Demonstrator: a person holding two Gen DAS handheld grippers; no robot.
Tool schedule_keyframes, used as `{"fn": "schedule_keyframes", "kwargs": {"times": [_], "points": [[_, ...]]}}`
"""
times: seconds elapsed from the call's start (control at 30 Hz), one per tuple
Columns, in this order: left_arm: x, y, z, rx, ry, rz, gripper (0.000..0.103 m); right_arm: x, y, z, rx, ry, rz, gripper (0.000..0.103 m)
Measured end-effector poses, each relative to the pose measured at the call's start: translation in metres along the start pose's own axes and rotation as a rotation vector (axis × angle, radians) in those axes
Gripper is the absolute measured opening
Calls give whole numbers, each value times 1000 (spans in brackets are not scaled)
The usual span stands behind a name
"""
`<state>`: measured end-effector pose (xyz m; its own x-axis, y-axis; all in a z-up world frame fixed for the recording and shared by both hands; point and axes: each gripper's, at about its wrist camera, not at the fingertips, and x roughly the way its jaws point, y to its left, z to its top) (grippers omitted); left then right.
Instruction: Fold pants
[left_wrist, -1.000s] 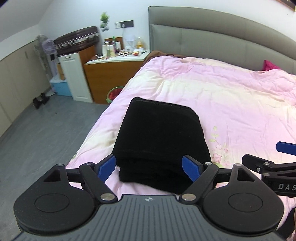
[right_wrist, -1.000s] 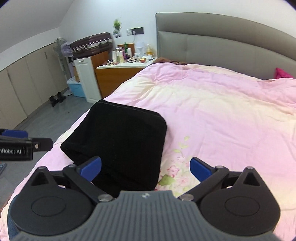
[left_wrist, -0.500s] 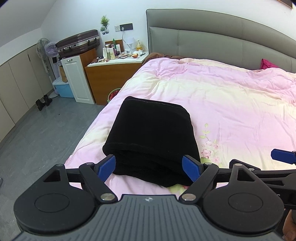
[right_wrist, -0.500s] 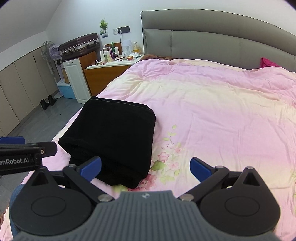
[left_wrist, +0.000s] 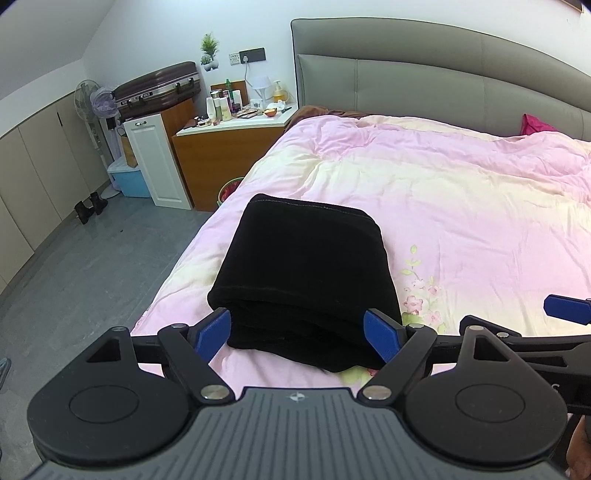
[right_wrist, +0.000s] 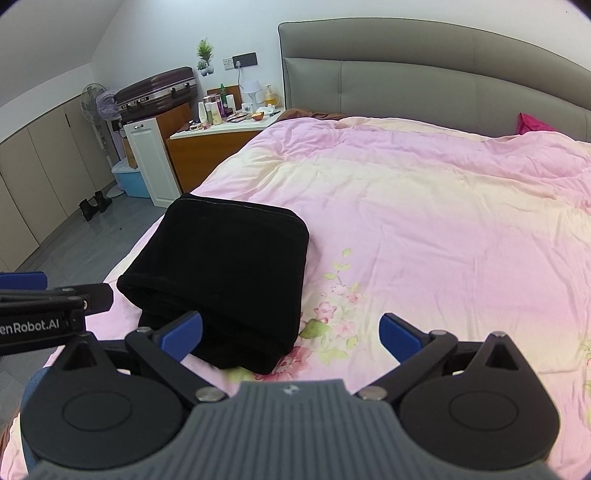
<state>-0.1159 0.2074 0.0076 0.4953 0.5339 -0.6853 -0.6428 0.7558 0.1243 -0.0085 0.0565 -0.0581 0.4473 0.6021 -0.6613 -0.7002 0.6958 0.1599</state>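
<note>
Left wrist: left tongs (left_wrist: 297, 334) wide, empty.

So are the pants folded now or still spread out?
Folded. The pants lie as a compact black rectangle on the quilt, stacked layers showing at the near edge. Both grippers are open, holding nothing.

- Bed with pink floral duvet (left_wrist: 461, 206), grey padded headboard (left_wrist: 424, 77) behind.
- Wooden nightstand (left_wrist: 221, 151) beside the bed — top crowded with bottles and cosmetics.
- Brown suitcase (left_wrist: 157, 88) lying on a cabinet; standing fan (left_wrist: 92, 103) next to it.
- Blue bin (left_wrist: 129, 181), black shoes (left_wrist: 88, 208) on grey floor.
</note>
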Motion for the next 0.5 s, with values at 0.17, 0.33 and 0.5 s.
{"fn": "schedule_keyframes", "kwargs": {"times": [0.17, 0.33, 0.5], "points": [[-1, -1, -1, 2, 1, 3, 96, -3, -1, -2, 1, 4, -3, 98], [-2, -1, -2, 4, 1, 4, 96, -4, -1, -2, 5, 7, -4, 98], [-3, 0, -4, 11, -1, 4, 96, -5, -2, -3, 5, 7, -10, 98]]}}
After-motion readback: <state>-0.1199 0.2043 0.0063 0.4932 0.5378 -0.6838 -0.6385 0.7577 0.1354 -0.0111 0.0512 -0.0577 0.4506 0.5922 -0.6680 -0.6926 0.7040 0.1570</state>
